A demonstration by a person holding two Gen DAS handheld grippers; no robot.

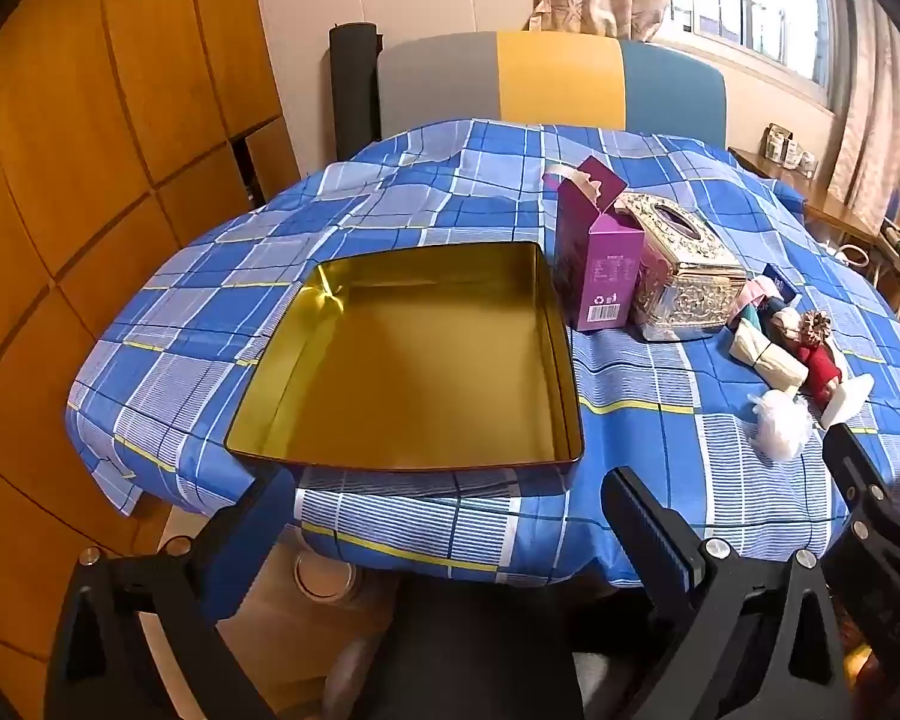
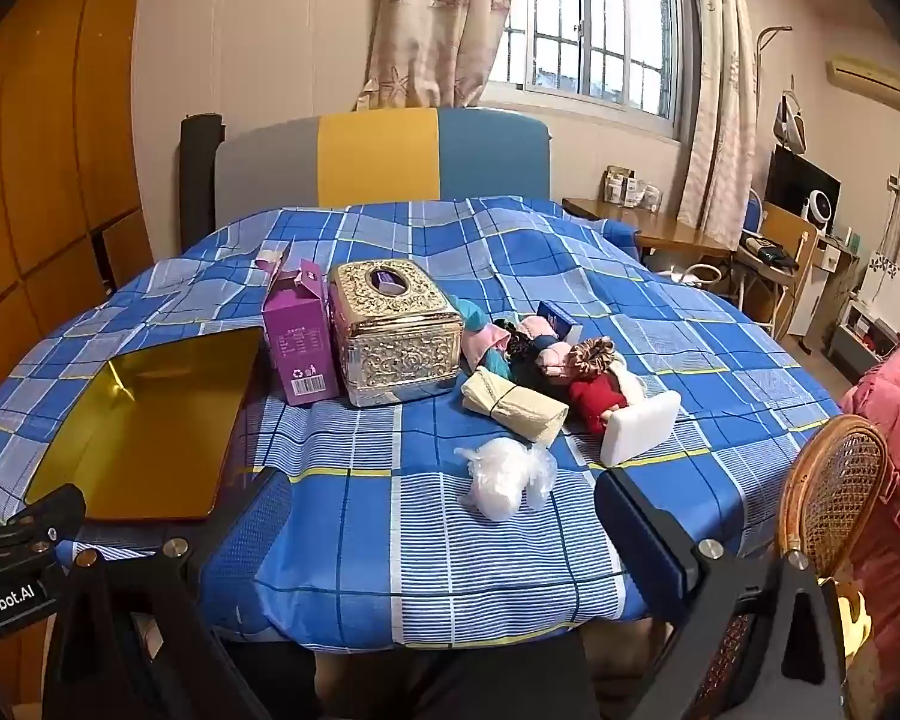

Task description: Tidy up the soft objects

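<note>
Spreading wide, left gripper (image 1: pixel 450 534) and right gripper (image 2: pixel 444 516) are held empty at lower frame; soft things (image 2: pixel 546 372) are heaped right of centre, tin (image 1: pixel 408 360) left, on the tabletop (image 2: pixel 360 540).

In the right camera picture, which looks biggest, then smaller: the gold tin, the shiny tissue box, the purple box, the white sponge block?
1. gold tin, though it is nearer the camera
2. tissue box
3. purple box
4. white sponge block

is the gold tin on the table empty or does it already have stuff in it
Empty. In the left wrist view the gold tin shows only its bare shiny floor and walls; the soft things lie apart on the tablecloth.
</note>
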